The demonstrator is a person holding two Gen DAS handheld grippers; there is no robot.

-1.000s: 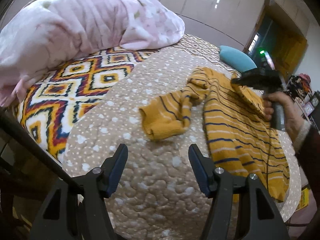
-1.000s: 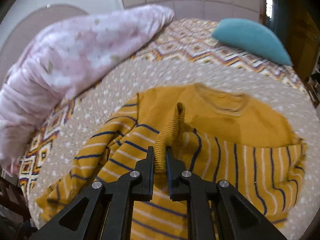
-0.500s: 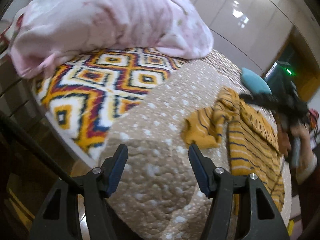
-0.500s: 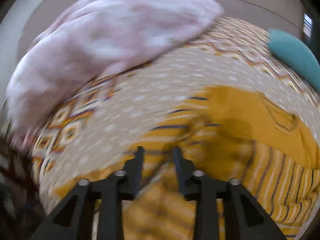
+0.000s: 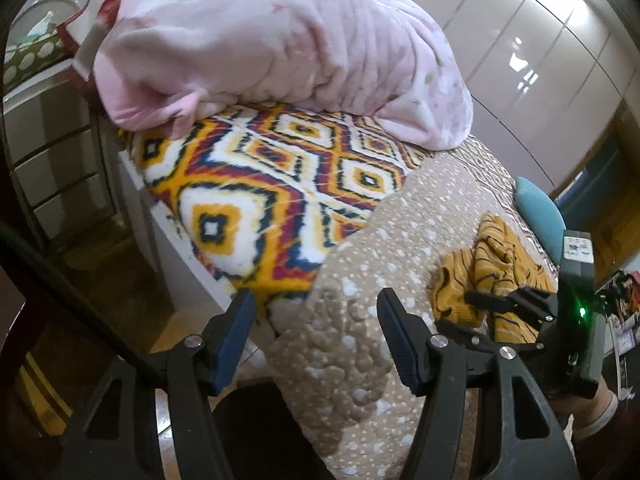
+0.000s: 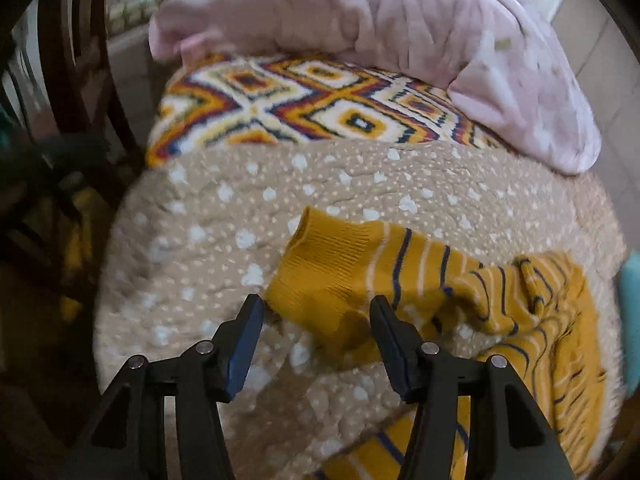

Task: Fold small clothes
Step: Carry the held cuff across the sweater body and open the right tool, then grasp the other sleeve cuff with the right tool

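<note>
Beige dotted blanket [image 6: 224,216] covers the bed under both grippers; a diamond-patterned blanket [image 5: 256,184] and a pink duvet [image 5: 280,40] lie beyond them. Yellow striped sweater [image 6: 500,292] lies rumpled ahead-right of the right gripper [image 6: 316,326] — its sleeve cuff [image 6: 320,264] sits just past the tips. Right jaws have just been opening, now parted, gripping nothing. Left gripper [image 5: 314,336] — jaws wide, empty, over blanket edge, sweater off to its right.

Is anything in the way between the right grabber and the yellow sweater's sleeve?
Nothing visible. The right gripper has just been opening, and the sweater sleeve's cuff lies just past its fingertips on the spotted blanket.
</note>
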